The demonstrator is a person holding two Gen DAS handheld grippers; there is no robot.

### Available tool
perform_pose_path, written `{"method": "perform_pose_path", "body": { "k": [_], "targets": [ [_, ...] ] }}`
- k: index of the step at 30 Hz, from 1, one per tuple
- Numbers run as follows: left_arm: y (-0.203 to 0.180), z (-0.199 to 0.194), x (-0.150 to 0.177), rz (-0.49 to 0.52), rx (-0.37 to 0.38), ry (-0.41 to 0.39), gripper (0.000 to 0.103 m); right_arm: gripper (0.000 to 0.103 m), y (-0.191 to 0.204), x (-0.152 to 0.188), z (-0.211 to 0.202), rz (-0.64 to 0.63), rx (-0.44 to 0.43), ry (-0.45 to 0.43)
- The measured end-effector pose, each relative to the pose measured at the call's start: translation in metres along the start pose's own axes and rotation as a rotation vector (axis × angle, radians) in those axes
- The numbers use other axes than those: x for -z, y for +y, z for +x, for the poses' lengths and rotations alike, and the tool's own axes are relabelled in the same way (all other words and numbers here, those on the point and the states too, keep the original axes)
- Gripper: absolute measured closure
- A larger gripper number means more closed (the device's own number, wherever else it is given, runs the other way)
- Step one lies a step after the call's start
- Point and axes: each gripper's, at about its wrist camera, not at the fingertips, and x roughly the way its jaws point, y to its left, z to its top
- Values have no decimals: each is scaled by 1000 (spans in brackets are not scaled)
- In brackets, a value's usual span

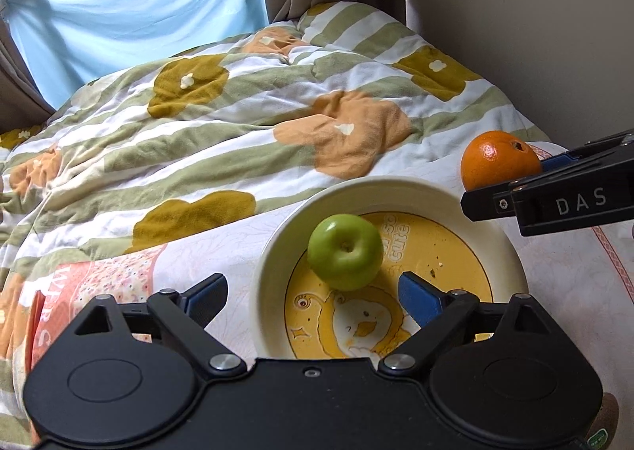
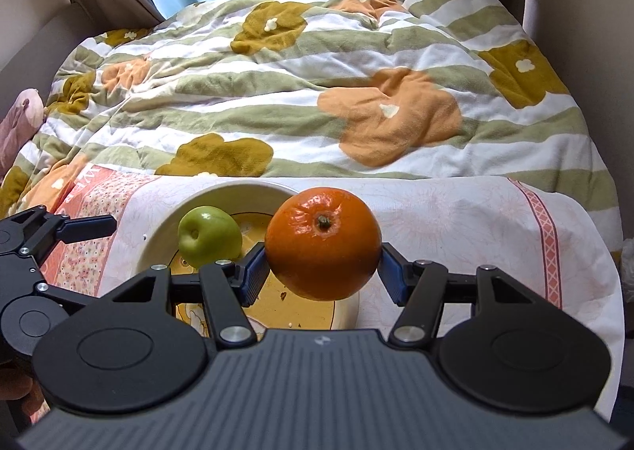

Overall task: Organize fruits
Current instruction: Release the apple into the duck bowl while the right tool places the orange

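Observation:
A green apple [image 1: 345,251] lies in a cream plate [image 1: 277,236] with a yellow cartoon centre, on a cloth on the bed. My left gripper [image 1: 313,297] is open and empty just in front of the apple, its fingers either side of the plate's near part. My right gripper [image 2: 321,275] is shut on an orange [image 2: 323,242] and holds it above the plate's right edge [image 2: 348,307]. The orange [image 1: 500,158] and right gripper also show at the right in the left wrist view. The apple [image 2: 209,235] shows left of the orange.
A white and pink patterned cloth [image 2: 455,220] lies under the plate. A striped flower-print quilt [image 1: 237,113] covers the bed behind it. A wall [image 1: 535,14] runs along the right, and curtains and a blue sheet [image 1: 138,6] hang at the back.

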Motion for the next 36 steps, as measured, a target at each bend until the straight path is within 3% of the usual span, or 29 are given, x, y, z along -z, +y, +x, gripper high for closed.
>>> {"method": "perform_pose_path", "body": {
  "k": [7,19,24,25,26,27,36],
  "targets": [
    [13,-10,18,-79,-19,28,7,29,20,10,20,-167,-15,-1],
    [25,-21,25,-137,-53,30,7,29,31,13,47,-256,-66,21],
    [27,-25,26,-154,-61,27,7,27,39,18,43,-336,-45,-29],
    [27,-25,27,-157,-62,27,7,21,40,18,40,-352,-40,-49],
    [27,-26,27,-159,-64,25,7,7,42,20,35,-371,-39,-69],
    [27,-27,27,-160,-66,24,7,0,43,20,33,-380,-41,-77],
    [33,-45,26,-188,-71,-18,7,0,36,19,10,-333,-27,-116]
  ]
}}
